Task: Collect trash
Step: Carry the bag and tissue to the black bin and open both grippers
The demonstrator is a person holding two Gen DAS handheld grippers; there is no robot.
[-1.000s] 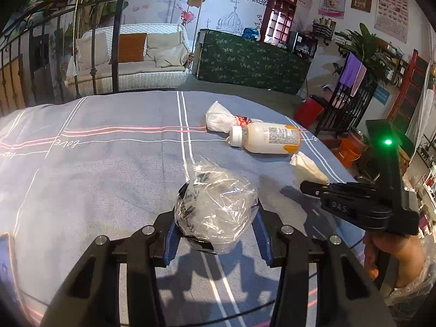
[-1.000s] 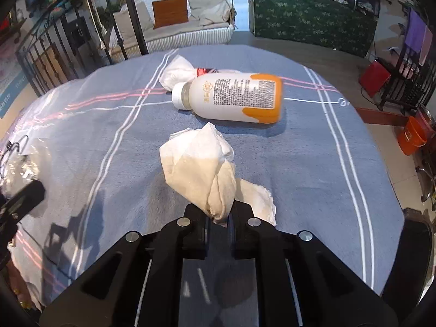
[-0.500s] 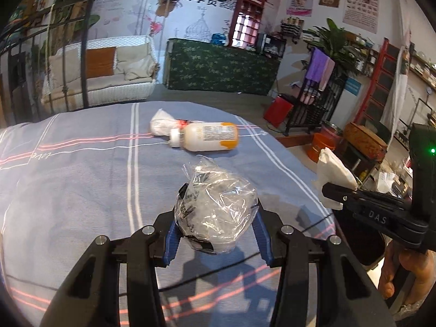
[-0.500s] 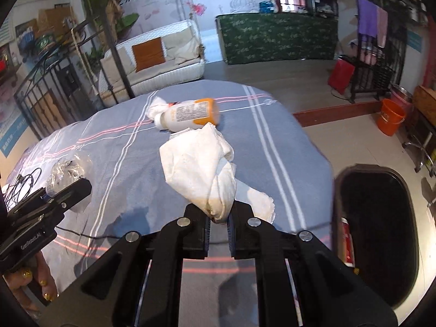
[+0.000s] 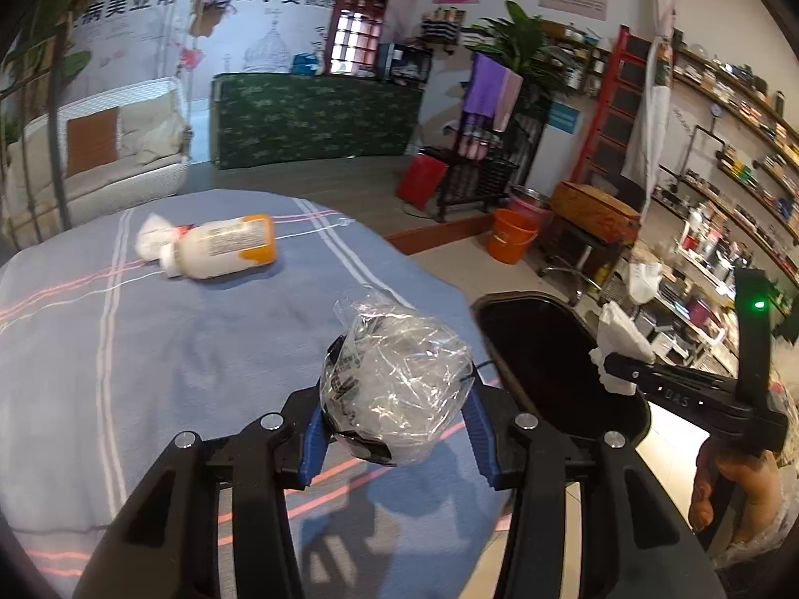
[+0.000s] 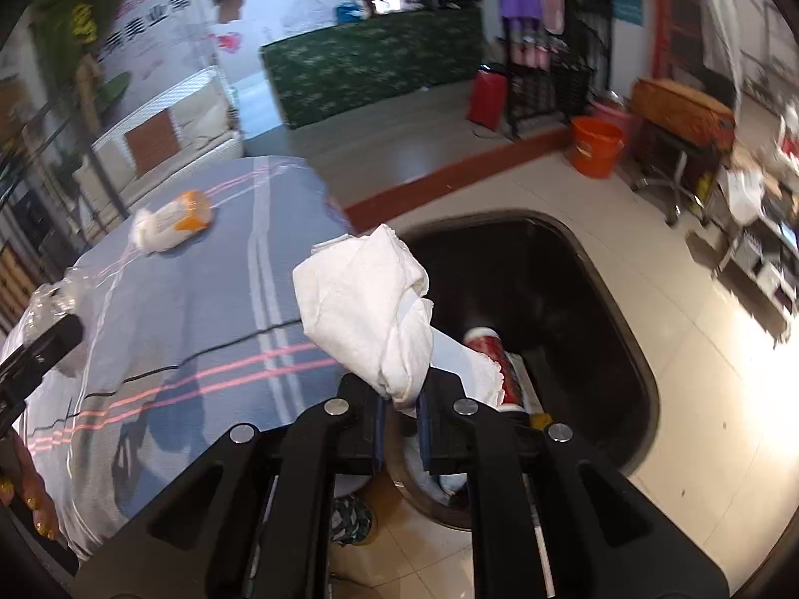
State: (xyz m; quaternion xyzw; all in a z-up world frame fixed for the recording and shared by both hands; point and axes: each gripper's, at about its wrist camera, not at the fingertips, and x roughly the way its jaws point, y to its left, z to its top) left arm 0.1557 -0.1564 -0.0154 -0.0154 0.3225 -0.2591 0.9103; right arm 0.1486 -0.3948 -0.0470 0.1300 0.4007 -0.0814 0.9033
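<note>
My left gripper (image 5: 394, 424) is shut on a crumpled clear plastic wrapper (image 5: 397, 379) and holds it above the right edge of the blue cloth table (image 5: 150, 349). My right gripper (image 6: 399, 399) is shut on a crumpled white tissue (image 6: 369, 309) and holds it over the near rim of a black trash bin (image 6: 614, 329); it also shows in the left wrist view (image 5: 619, 349) above the bin (image 5: 539, 339). A white bottle with an orange base (image 5: 219, 249) lies on the table beside another white tissue wad (image 5: 150, 237).
The bin holds a red can (image 6: 492, 349) and other scraps. An orange bucket (image 5: 514, 242) and a red box (image 5: 424, 179) stand on the tiled floor beyond. A green counter (image 5: 314, 120) and a sofa (image 5: 100, 159) are at the back.
Both grippers have swung right from over the table toward the bin, each carrying its load. The right gripper with the tissue is now over the bin's rim.
</note>
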